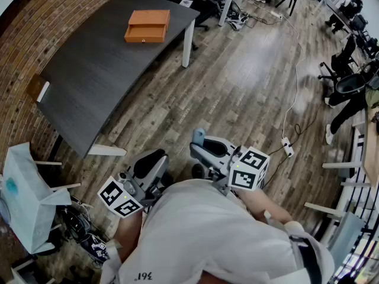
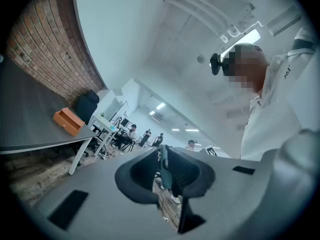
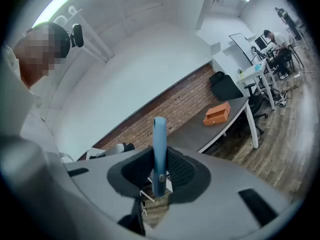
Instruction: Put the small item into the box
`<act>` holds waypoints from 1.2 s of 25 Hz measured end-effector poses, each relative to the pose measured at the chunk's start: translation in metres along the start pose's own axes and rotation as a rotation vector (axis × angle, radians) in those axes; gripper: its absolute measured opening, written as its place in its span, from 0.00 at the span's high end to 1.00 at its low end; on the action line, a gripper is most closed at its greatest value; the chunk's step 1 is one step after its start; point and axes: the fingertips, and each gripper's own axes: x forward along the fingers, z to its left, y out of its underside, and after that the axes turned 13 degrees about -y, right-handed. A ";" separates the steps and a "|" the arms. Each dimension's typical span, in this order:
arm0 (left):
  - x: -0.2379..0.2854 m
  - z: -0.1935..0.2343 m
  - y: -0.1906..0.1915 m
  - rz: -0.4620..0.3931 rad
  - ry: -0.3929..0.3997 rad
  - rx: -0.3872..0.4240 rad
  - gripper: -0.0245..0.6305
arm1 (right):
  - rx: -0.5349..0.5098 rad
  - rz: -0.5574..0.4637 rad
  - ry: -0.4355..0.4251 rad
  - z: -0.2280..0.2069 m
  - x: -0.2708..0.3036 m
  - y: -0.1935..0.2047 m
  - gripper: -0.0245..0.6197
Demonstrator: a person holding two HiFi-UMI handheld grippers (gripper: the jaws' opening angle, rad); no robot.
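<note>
I am pinching a thin flat light-blue plastic strip between the jaws of my right gripper. They are gripping its lower end, so most of it is standing up above them. It is looking light and stiff, and smooth enough to pivot in so narrow a pinch, so I am judging a firm, upright hold low down to be right for it.

My left gripper is showing its jaws drawn near together about a thin teal sliver; whether they are pinching it I cannot tell.

The orange rectangular box is sitting well ahead of my right gripper, at the end of the dark grey desk above its white leg. Open wooden floor is lying between us. I am expecting the desk's near edge to need the most clearance as I reach in.
</note>
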 end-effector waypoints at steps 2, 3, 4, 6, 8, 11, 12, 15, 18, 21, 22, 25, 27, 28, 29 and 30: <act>0.001 -0.002 -0.001 0.004 0.003 -0.001 0.86 | 0.002 0.000 0.002 0.000 -0.001 -0.001 0.82; 0.002 -0.002 -0.001 0.005 0.005 -0.001 0.86 | 0.003 0.000 0.003 0.001 -0.001 -0.001 0.82; 0.002 -0.003 -0.001 0.005 0.006 0.000 0.86 | 0.003 -0.001 0.003 0.001 -0.002 -0.002 0.82; 0.003 -0.003 -0.001 0.007 0.009 0.000 0.86 | 0.002 -0.001 0.004 0.001 -0.002 -0.002 0.82; 0.004 -0.004 -0.001 0.008 0.012 0.001 0.86 | 0.000 -0.002 0.004 0.000 -0.002 -0.002 0.82; 0.006 -0.004 -0.001 0.010 0.016 0.005 0.86 | -0.003 -0.001 0.005 -0.001 -0.002 -0.004 0.82; 0.007 -0.004 -0.001 0.011 0.017 0.005 0.86 | -0.003 0.000 0.006 -0.002 -0.002 -0.004 0.82; 0.007 -0.003 0.000 0.016 0.019 0.003 0.86 | -0.003 0.002 0.010 -0.002 -0.001 -0.002 0.82; 0.006 -0.001 0.001 0.020 0.015 -0.003 0.86 | -0.001 0.011 0.020 -0.003 -0.001 0.000 0.82; 0.005 0.003 0.001 0.026 0.008 -0.010 0.86 | -0.002 0.018 0.038 -0.007 0.000 0.001 0.82; 0.005 0.003 0.002 0.028 0.007 -0.012 0.86 | -0.003 0.019 0.045 -0.007 0.000 0.002 0.82; 0.003 0.005 0.003 0.037 0.003 -0.016 0.86 | -0.004 0.028 0.071 -0.010 0.001 0.003 0.82; 0.000 0.008 0.003 0.041 -0.003 -0.022 0.86 | 0.003 0.030 0.083 -0.012 0.002 0.006 0.82; -0.001 0.010 0.002 0.042 -0.004 -0.025 0.86 | 0.008 0.030 0.087 -0.012 0.003 0.007 0.82; -0.003 0.011 0.002 0.042 -0.005 -0.028 0.86 | 0.012 0.027 0.090 -0.012 0.005 0.008 0.82; -0.005 0.013 0.002 0.043 -0.005 -0.029 0.86 | 0.016 0.024 0.092 -0.012 0.006 0.008 0.82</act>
